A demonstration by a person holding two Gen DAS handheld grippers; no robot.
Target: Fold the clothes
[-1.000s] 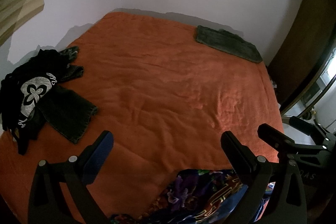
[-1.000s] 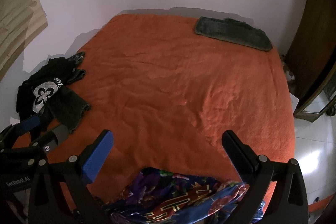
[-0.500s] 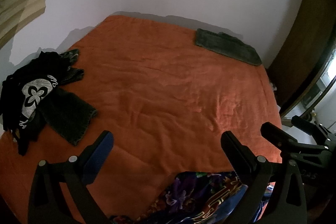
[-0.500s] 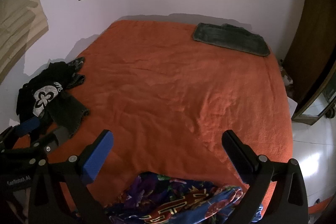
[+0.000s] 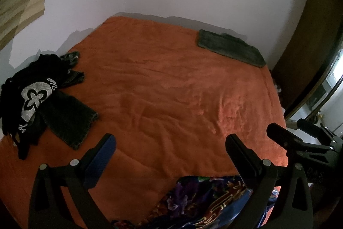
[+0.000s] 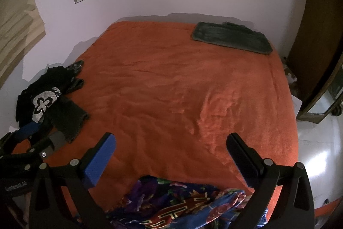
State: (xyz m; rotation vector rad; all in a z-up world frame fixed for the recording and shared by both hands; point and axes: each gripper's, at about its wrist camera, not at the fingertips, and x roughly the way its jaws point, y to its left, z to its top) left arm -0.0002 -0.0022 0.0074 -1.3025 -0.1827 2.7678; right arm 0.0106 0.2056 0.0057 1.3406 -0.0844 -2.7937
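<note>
Clothes sit on the orange bed (image 5: 171,89): a bunched flowered garment (image 6: 182,203) at its near edge beneath my left claw (image 5: 169,156) and right claw (image 6: 171,153), both spread wide, gripping nothing, presumably to reach it; a dark heap (image 5: 42,98) at its left edge.

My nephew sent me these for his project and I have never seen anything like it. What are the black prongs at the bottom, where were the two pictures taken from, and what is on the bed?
The prongs are the fingers of two hand-held grippers, each with a camera looking forward along them. One picture is from the left gripper, the other from the right gripper. Both stand open and hold nothing. On the orange bed lie a pile of dark clothes at the left, a folded grey-green cloth at the far end, and a colourful flowered garment at the near edge, just below the grippers.
</note>
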